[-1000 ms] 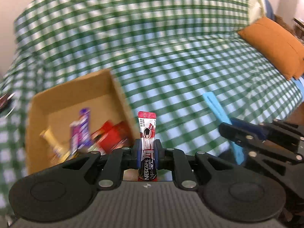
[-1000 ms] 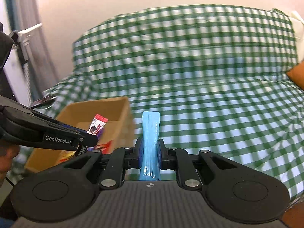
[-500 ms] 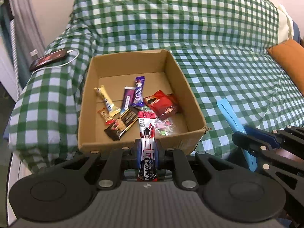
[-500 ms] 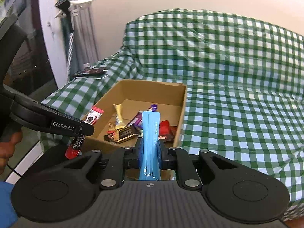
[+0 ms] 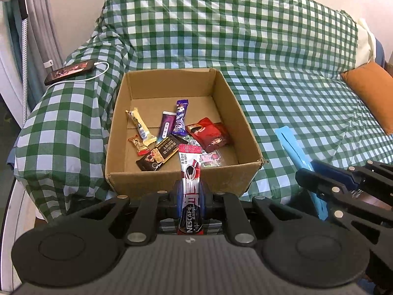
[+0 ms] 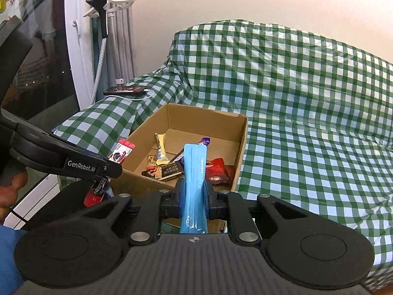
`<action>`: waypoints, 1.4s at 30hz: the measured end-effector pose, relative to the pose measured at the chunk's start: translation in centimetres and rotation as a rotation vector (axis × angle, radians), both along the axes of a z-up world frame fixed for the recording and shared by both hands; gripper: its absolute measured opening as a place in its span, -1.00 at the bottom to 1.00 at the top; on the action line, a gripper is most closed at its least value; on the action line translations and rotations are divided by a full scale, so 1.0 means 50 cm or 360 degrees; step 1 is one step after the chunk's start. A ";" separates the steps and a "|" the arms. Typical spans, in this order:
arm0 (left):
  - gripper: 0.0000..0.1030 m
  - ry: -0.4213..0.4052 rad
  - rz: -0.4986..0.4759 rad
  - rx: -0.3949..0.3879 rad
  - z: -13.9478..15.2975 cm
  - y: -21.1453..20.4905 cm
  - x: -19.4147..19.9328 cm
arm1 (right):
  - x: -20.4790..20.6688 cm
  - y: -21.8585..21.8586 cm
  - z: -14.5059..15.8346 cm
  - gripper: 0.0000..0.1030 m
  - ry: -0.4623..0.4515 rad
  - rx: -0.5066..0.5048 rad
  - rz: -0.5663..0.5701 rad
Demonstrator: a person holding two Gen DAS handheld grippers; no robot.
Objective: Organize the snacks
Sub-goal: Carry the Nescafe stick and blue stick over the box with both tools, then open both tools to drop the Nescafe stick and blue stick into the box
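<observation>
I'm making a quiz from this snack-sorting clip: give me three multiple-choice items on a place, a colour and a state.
1. Where does the phone lie?
A. in the box
B. on the sofa arm
C. on the floor

2. What colour is the cushion?
A. orange
B. purple
C. white

3. What is the left gripper doing?
A. standing open
B. clamping a spoon
C. clamping a Nescafe stick

Answers: B, it rests on the checked arm beside the cardboard box; A, plainly orange; C, the stick stands between its closed jaws.

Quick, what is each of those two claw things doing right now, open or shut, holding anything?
Left gripper: shut on the red Nescafe stick, near the cardboard box.
Right gripper: shut on the blue sachet.
</observation>
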State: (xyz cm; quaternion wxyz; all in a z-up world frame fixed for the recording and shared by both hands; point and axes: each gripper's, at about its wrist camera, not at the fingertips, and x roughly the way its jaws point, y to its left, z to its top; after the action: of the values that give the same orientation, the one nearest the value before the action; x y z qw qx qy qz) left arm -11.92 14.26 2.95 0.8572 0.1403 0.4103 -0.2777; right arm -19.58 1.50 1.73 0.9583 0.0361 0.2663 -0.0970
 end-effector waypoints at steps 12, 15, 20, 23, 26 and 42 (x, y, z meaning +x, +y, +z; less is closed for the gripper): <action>-0.71 0.0044 0.0020 0.0000 -0.013 0.000 0.031 | 0.014 -0.009 -0.013 -0.68 0.0066 0.0016 0.0008; -0.71 0.0043 0.0027 0.0006 -0.016 0.000 0.049 | 0.028 -0.012 -0.017 -0.68 0.0096 0.0019 0.0008; -0.71 0.0031 0.0047 0.0009 -0.009 0.001 0.094 | 0.058 -0.032 -0.015 -0.68 0.0119 0.0018 -0.0006; -0.71 0.0021 0.0060 -0.0002 -0.001 0.000 0.123 | 0.083 -0.052 -0.007 -0.68 0.0116 0.0026 -0.0017; -0.71 0.0016 0.0072 -0.0009 0.004 -0.005 0.154 | 0.116 -0.052 -0.002 -0.68 0.0114 0.0040 -0.0020; -0.71 0.0099 0.0090 0.0046 -0.047 -0.082 0.337 | 0.307 -0.079 -0.048 -0.67 0.0232 0.0169 -0.0033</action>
State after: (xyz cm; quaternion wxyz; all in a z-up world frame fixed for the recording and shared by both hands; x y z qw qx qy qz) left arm 4.93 10.18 0.58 0.8494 0.1323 0.4446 -0.2517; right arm -4.21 -2.46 -0.65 0.9320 0.0826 0.3398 -0.0950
